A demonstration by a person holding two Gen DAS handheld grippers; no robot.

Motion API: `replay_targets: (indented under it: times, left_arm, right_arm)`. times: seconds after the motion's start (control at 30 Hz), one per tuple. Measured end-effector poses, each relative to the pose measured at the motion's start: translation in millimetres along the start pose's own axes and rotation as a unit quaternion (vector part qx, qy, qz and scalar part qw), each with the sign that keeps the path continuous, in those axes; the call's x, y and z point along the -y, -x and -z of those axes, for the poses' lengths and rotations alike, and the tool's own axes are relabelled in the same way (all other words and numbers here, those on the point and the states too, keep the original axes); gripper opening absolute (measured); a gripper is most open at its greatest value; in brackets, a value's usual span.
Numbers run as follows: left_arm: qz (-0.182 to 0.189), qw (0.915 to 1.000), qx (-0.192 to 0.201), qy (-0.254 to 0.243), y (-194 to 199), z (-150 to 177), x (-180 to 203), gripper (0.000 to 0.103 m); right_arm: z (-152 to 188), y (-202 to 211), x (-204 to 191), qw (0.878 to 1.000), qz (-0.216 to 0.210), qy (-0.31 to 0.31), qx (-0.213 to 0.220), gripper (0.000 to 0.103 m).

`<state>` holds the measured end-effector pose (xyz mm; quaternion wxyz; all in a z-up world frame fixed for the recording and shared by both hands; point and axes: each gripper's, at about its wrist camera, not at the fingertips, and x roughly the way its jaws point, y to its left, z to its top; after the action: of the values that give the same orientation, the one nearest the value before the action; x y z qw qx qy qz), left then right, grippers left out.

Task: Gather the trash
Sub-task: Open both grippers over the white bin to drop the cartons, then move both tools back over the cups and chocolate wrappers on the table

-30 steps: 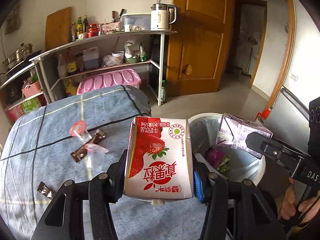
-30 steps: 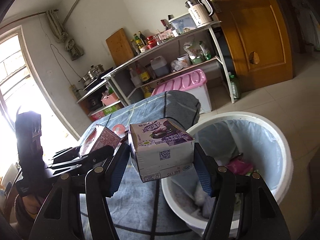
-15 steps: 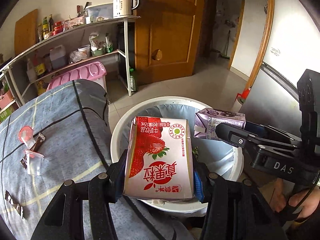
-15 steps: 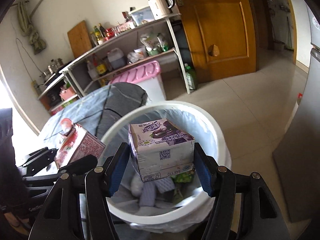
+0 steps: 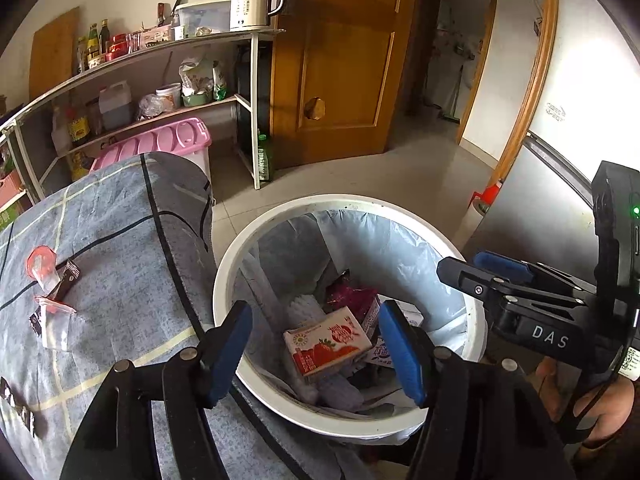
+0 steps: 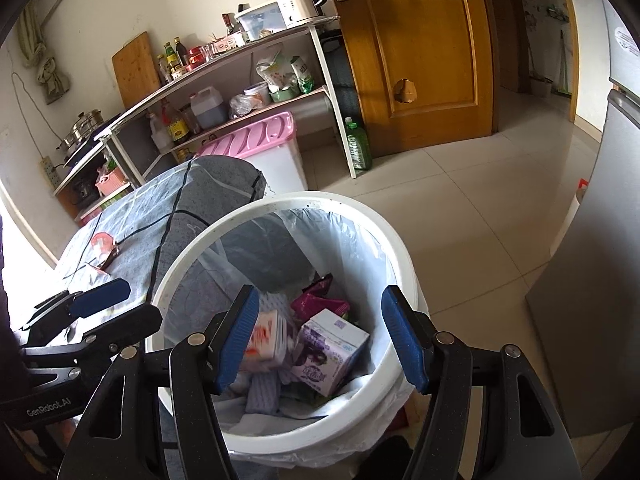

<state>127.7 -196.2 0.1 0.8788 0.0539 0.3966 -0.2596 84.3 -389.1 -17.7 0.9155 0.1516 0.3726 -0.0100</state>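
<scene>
A white bin (image 5: 224, 280) with a clear liner stands beside the table; it also shows in the right wrist view (image 6: 404, 264). A red strawberry milk carton (image 5: 326, 344) and a purple carton (image 6: 328, 352) lie inside it among other trash. My left gripper (image 5: 316, 352) is open and empty above the bin. My right gripper (image 6: 320, 340) is open and empty above the bin too. Small wrappers and a red-lidded cup (image 5: 42, 264) lie on the grey cloth-covered table (image 5: 120, 240).
A shelf rack (image 5: 252, 112) with bottles, a kettle and a pink-lidded box (image 5: 160, 144) stands behind the table. A wooden door (image 5: 340, 60) is at the back. A grey fridge (image 6: 600, 260) stands at the right of the bin.
Both grippers have opened over the bin. The strawberry carton and the purple carton have dropped from the jaws into the bin.
</scene>
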Motion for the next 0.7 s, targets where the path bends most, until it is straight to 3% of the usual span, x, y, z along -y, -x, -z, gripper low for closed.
replay_targets:
  times: [0.43, 0.7]
  left_arm:
    - [-0.025, 0.9985, 0.039, 0.03, 49, 12, -39, 0.066]
    - [-0.084, 0.9908, 0.046, 0.096, 80, 39, -106, 0.066]
  right_arm:
    - [2, 18, -43, 0.999, -0.041, 0.018, 0.022, 0.064]
    - [7, 11, -97, 0.995, -0.082, 0.062, 0.016, 0.064]
